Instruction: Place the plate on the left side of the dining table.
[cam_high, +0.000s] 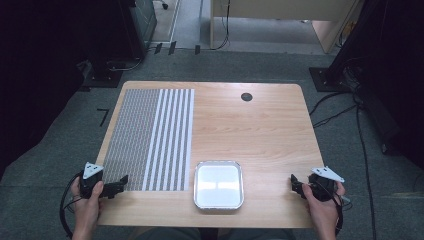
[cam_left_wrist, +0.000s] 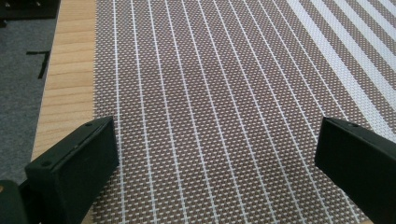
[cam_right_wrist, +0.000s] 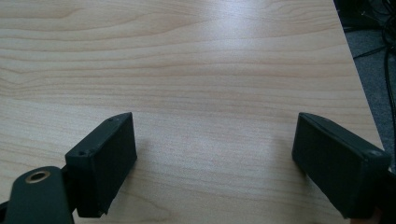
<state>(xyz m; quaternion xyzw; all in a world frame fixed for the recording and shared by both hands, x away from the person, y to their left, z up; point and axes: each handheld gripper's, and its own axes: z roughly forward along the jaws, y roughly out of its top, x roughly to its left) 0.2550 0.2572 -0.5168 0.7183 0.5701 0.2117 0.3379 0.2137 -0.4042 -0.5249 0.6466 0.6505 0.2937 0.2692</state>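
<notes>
The left gripper (cam_high: 121, 181) hung wide open and empty over the brown woven striped placemat (cam_high: 150, 137); the right gripper's (cam_high: 295, 184) fingers, equally spread, held nothing over bare wooden table (cam_high: 260, 130).

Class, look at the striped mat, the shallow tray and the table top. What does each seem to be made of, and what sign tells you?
Mat: seemingly woven vinyl or plastic fibre; the left gripper view shows a regular mesh weave with white stripes.
Tray: probably thin aluminium foil; silvery with a crimped, rolled rim and a glossy pale inside.
Table top: light wood or wood-look laminate; smooth grain lines with a slight sheen.
</notes>
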